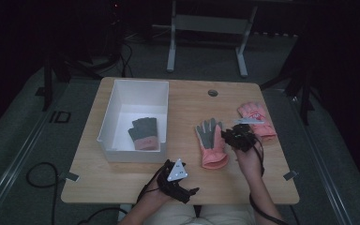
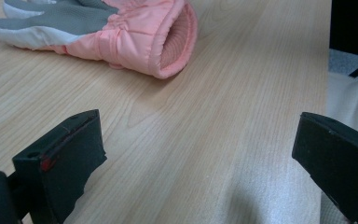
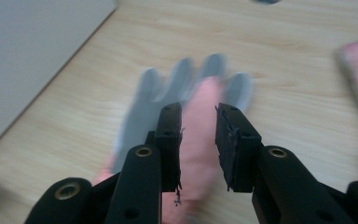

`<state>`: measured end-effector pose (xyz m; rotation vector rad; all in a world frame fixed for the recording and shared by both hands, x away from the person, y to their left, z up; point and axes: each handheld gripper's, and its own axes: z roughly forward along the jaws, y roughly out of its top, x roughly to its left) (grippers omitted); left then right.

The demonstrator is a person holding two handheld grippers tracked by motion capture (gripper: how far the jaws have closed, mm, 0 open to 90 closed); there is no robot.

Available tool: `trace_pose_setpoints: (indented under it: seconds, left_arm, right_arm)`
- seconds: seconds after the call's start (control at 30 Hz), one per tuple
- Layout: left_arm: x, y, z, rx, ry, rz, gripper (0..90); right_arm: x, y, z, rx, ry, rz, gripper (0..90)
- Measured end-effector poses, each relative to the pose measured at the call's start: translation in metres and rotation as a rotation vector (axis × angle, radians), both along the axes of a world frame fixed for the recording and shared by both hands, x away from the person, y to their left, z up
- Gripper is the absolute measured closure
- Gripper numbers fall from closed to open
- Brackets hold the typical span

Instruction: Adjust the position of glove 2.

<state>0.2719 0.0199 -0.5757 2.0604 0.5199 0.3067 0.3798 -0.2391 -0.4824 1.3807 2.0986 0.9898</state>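
I hold the right tool over the pink glove with the grey palm, which lies flat on the counter near its middle, fingers pointing away from me and cuff toward me. In the right gripper view the right tool's jaws stand a narrow way apart, and the glove's pink ridge shows in the gap between them; the pads do not press on it, and the picture is blurred, so I cannot tell whether they brush the fabric. A second pink glove lies just beyond the right tool, toward the right edge of the counter, apart from the first. A white box stands on the left part of the counter, open at the top, and a third glove, grey with a pink cuff, lies on its floor near the wall closest to me. The left tool rests at the near edge of the counter, just in front of the box and to the left of the grey-palmed glove's cuff. In the left gripper view its jaws stand wide apart with bare wood between them, and the open cuff of that glove lies farther off, clear of both pads
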Motion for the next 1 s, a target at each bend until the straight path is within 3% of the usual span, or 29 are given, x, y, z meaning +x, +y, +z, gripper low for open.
trace_pose_setpoints:
  seconds: [0.1,0.23,0.57,0.73,1.0]
  left_arm:
    - [0.000,0.000,0.001,-0.021,-0.002,-0.002,1.9]
    - [0.001,0.001,0.000,-0.009,0.002,-0.002,1.9]
    - [0.002,0.001,-0.001,-0.013,0.003,-0.003,1.9]
    - [0.003,0.001,-0.001,-0.011,0.014,-0.005,2.0]
    - [0.002,0.001,-0.001,-0.006,0.015,-0.010,1.9]
  right_arm:
    - [0.005,-0.021,0.004,-0.015,0.001,-0.050,70.7]
    - [0.012,-0.049,0.003,-0.034,-0.009,-0.090,70.7]
    - [0.032,-0.114,0.004,-0.046,-0.073,-0.126,67.0]
    - [0.052,-0.132,0.006,-0.063,-0.077,-0.152,65.4]
    - [0.086,-0.142,-0.001,-0.083,-0.057,-0.173,62.9]
